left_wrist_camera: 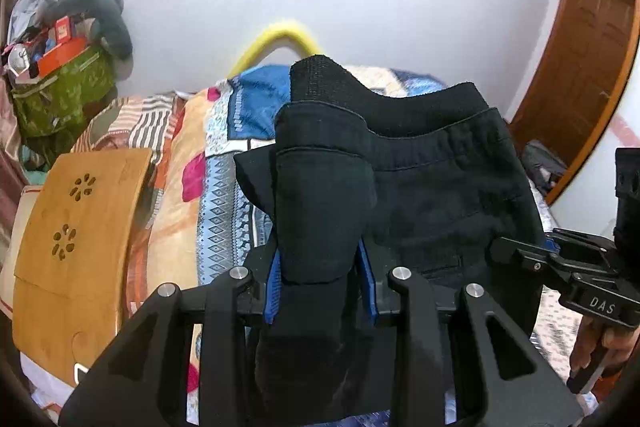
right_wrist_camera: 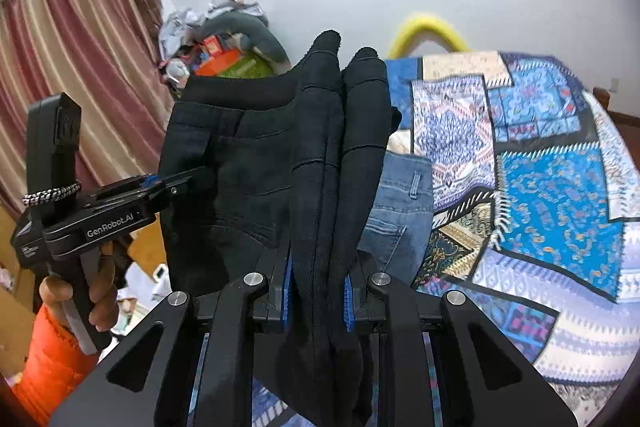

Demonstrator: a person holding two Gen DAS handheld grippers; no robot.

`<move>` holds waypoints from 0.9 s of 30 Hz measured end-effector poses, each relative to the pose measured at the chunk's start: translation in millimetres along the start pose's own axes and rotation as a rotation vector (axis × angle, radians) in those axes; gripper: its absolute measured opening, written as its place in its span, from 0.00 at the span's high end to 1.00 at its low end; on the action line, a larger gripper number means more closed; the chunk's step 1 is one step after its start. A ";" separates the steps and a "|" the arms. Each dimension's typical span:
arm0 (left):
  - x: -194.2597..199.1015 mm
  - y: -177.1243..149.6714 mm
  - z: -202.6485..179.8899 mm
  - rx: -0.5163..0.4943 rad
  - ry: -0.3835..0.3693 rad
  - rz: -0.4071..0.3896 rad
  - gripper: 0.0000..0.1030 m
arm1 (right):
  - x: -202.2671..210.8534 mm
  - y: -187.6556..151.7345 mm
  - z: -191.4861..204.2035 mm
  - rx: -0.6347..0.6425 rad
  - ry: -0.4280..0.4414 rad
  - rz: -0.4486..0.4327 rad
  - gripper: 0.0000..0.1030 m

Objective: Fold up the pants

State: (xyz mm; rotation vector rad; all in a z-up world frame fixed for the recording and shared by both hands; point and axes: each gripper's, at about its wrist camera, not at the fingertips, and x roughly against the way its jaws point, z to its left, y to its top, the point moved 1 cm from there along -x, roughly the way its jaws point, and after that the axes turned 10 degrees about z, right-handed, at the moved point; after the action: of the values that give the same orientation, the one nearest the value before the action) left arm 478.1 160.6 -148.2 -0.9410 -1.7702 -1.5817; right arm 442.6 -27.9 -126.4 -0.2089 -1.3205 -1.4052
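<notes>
Right now I hold the black pants up above the bed, my left gripper and right gripper each clenched on a bunched end, the waistband stretched sideways between them, equally near both.

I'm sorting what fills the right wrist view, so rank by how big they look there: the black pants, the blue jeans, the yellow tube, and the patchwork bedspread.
Largest to smallest as they look:
1. patchwork bedspread
2. black pants, though held close to the camera, so unsure against the bedspread
3. blue jeans, partly hidden
4. yellow tube
</notes>
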 end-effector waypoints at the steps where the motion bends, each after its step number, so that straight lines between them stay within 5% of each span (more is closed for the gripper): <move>1: -15.7 2.0 4.5 0.003 0.007 0.014 0.69 | -8.9 1.9 -3.7 -0.007 -0.004 0.010 0.84; 10: -131.6 2.0 33.4 0.063 0.037 0.158 0.69 | -88.7 10.8 -36.7 -0.081 -0.075 0.109 0.84; 16: -173.3 -16.7 37.4 0.090 0.062 0.251 0.64 | -112.0 -0.3 -47.9 -0.051 -0.161 0.224 0.83; 20: -165.5 -29.3 31.3 0.065 0.093 0.262 0.55 | -107.5 -15.1 -54.0 -0.048 -0.174 0.249 0.77; 27: -100.5 -39.4 22.3 0.030 0.125 0.217 0.54 | -49.5 -29.5 -33.4 -0.018 -0.158 0.172 0.75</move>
State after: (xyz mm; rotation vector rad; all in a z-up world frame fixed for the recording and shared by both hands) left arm 505.4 168.3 -254.7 -0.9626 -1.5468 -1.4404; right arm 454.5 -33.1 -191.8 -0.4424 -1.3845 -1.2754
